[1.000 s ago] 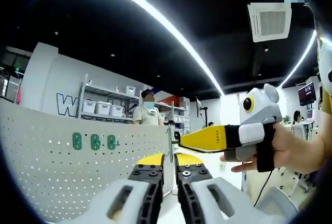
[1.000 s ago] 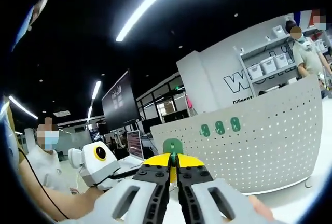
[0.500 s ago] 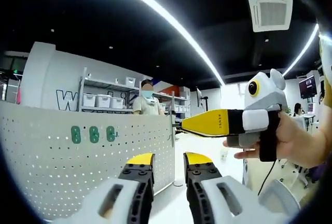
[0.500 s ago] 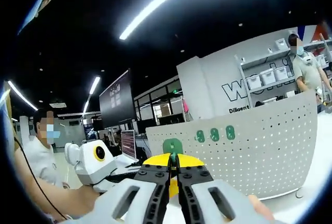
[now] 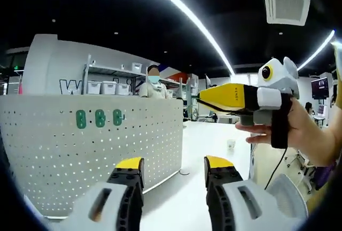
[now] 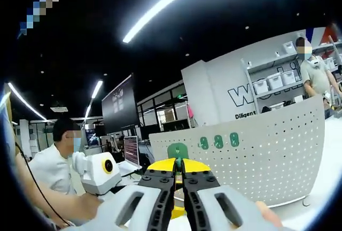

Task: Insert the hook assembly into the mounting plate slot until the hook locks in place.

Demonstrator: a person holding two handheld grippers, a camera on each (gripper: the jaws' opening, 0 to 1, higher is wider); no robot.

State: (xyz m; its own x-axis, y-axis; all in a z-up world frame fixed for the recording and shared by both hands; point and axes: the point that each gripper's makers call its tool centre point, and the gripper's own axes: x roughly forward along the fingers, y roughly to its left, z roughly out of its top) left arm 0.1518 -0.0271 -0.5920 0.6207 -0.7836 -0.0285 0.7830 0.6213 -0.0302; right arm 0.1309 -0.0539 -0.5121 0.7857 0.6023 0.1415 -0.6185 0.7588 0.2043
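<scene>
A white perforated mounting plate [image 5: 80, 151] is seen standing upright, curved by the lens, with 3 green hooks [image 5: 98, 118] already seated in a row near its upper edge. In the right gripper view the same plate [image 6: 267, 156] lies ahead and to the right, the 3 hooks [image 6: 218, 141] in a line on it.

The right gripper [image 6: 179, 173] is clenched on the hook assembly [image 6: 177, 151], a green piece whose rounded top rises just above the yellow jaw tips. Its long axis appears to run upward out of the jaws, roughly parallel to the plate face, though its lower part is hidden between the jaws. The plate lies beyond the fingertips, and the seated hooks sit just to the right of the held piece; how much gap remains cannot be told.

The left gripper [image 5: 173, 169] is released, its jaws standing wide apart with nothing between them, and it is pointed past the plate's right edge. The right gripper [image 5: 224, 97] is seen from the side there, held in a hand [image 5: 299, 135], its closed yellow tip aimed toward the plate.

The right gripper is judged the nearer and the working one. The coming move is judged to call for the assembly being carried forward to a free slot left of the seated row, then pressed in until it is locked.
</scene>
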